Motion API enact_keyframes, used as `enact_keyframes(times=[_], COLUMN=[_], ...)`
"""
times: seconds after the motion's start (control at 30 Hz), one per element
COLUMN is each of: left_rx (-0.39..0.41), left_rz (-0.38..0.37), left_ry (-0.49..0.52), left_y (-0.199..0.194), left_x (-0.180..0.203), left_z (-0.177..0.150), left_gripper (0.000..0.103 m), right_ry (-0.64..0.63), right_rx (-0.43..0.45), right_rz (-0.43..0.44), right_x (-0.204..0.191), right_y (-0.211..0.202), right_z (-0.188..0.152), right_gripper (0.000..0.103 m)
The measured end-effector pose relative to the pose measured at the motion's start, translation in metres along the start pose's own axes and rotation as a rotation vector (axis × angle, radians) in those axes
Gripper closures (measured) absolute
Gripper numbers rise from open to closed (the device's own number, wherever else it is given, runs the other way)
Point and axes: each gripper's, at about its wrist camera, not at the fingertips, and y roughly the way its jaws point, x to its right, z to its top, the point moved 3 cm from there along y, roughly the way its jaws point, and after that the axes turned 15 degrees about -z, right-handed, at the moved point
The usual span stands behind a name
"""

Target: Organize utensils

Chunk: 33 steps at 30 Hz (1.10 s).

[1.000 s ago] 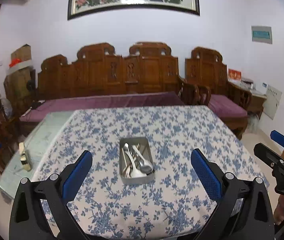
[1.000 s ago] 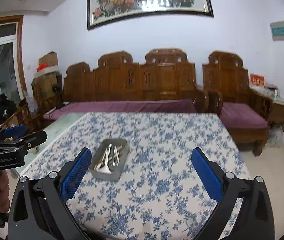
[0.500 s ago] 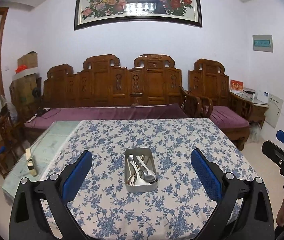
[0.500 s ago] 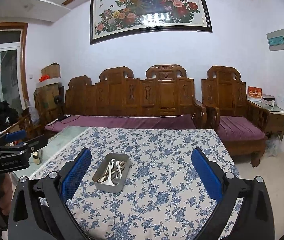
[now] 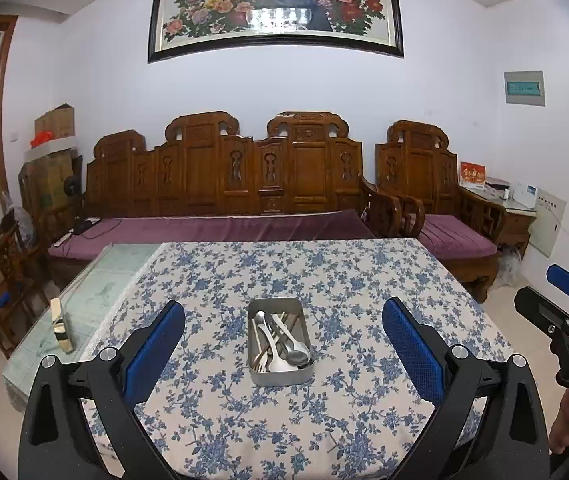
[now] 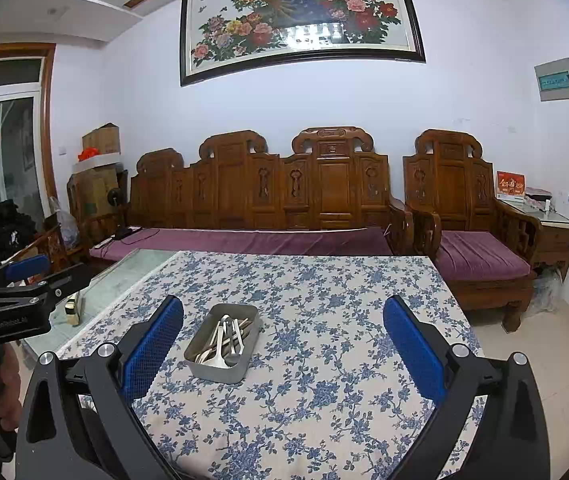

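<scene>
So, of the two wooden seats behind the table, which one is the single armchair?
The single armchair stands on the right, beside the side table. It has one carved back panel; the long sofa left of it has several.

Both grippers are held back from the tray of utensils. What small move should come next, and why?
Probably lower the left gripper, open and empty, toward the metal tray: the tray sits centred between its fingers, with spoons piled loosely inside and nothing sorted yet.
</scene>
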Motion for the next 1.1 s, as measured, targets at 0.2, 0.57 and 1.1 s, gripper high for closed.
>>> enact_keyframes(times=[0.2, 0.57, 1.1], left_rx=[0.005, 0.012, 0.017], left_rz=[-0.002, -0.008, -0.01], left_ry=[0.0, 0.003, 0.01], left_y=[-0.0025, -0.0057, -0.0093], left_x=[0.0013, 0.0024, 0.0033], left_z=[0.0009, 0.0021, 0.0065], left_gripper=[0.008, 0.008, 0.008], right_ry=[0.0, 0.0, -0.002], right_rx=[0.0, 0.0, 0.002], right_rz=[0.0, 0.001, 0.001], right_x=[-0.0001, -0.001, -0.0013], right_y=[-0.0001, -0.0004, 0.0001], right_z=[0.0001, -0.0008, -0.0014], right_gripper=[0.002, 0.002, 0.002])
